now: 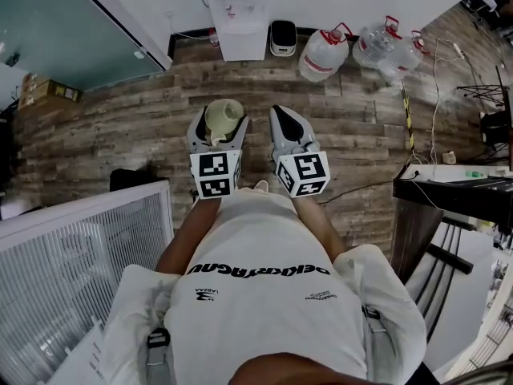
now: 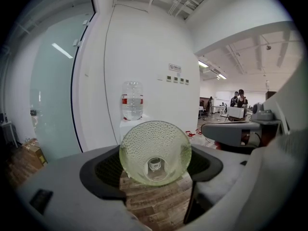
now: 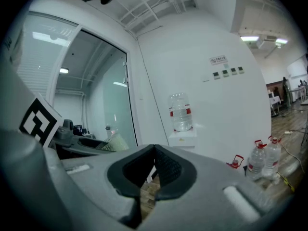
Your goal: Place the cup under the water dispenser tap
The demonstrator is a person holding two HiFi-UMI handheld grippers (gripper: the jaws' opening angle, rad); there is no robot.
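A pale yellow-green dimpled glass cup (image 1: 222,119) lies on its side between the jaws of my left gripper (image 1: 218,123), which is shut on it. In the left gripper view the cup (image 2: 155,153) faces the camera with its mouth, and the black pads (image 2: 103,170) press on both its sides. The white water dispenser (image 1: 239,14) stands against the far wall straight ahead, some floor away, with a clear bottle (image 2: 132,100) on top. My right gripper (image 1: 282,112) is beside the left one, shut with nothing in it (image 3: 153,170). The dispenser's taps are too small to make out.
Large water jugs (image 1: 325,54) (image 1: 386,45) and a small white bin (image 1: 282,37) stand right of the dispenser. A glass partition (image 1: 72,30) runs along the left. A dark table (image 1: 457,189) with cables is at the right, a white ribbed cabinet (image 1: 80,239) at near left.
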